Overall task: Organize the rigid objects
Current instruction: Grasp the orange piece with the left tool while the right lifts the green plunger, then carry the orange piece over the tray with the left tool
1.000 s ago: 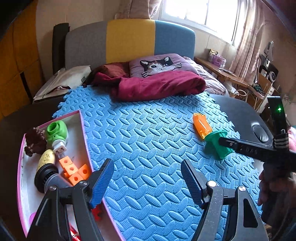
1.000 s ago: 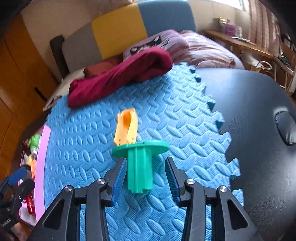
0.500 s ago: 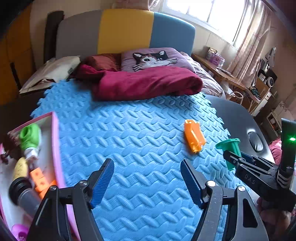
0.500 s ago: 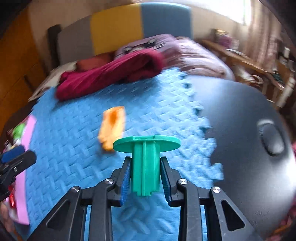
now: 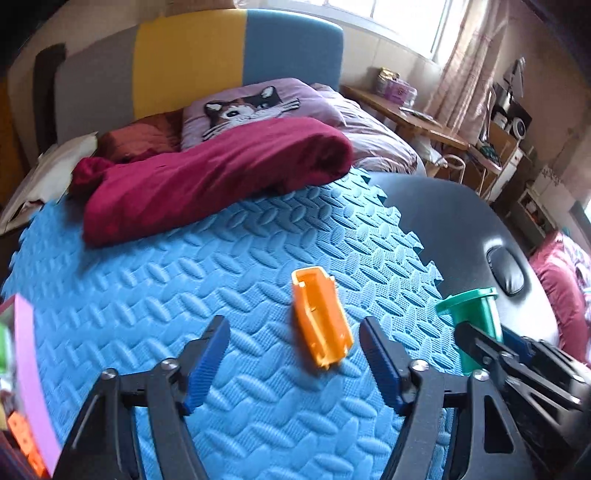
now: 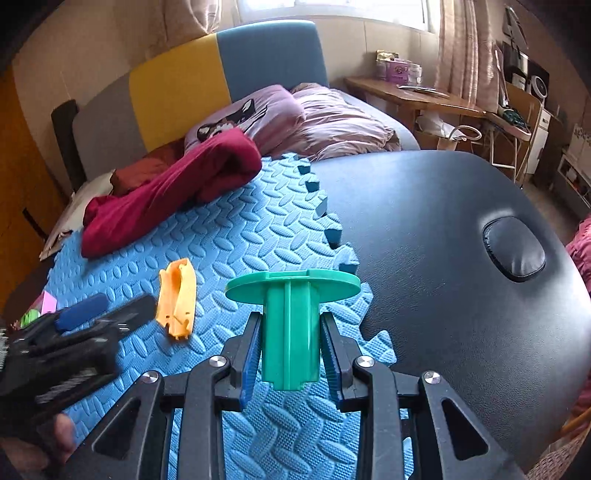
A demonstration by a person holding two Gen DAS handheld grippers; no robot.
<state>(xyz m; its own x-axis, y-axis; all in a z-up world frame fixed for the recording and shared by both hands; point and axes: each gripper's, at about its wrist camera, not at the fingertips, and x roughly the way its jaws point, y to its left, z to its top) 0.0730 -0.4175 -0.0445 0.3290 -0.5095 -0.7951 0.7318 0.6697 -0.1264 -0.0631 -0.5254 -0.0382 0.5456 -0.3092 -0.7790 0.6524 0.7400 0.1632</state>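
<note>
Right claw (image 6: 290, 352) has clamped and lifted the green spool (image 6: 291, 325) off the mat (image 5: 221, 295); left claw (image 5: 293, 363), empty and narrowing, has swung over the orange piece (image 5: 319, 317), likely next pick.

A bed with a grey, yellow and blue headboard (image 5: 236, 62) stands against a pale wall, a cat-print pillow (image 5: 255, 107) and a dark red blanket (image 5: 207, 177) on it. Daylight enters a curtained window (image 5: 402, 22). A wooden desk (image 6: 410, 96) stands beneath, cluttered shelves (image 5: 517, 147) beside.
</note>
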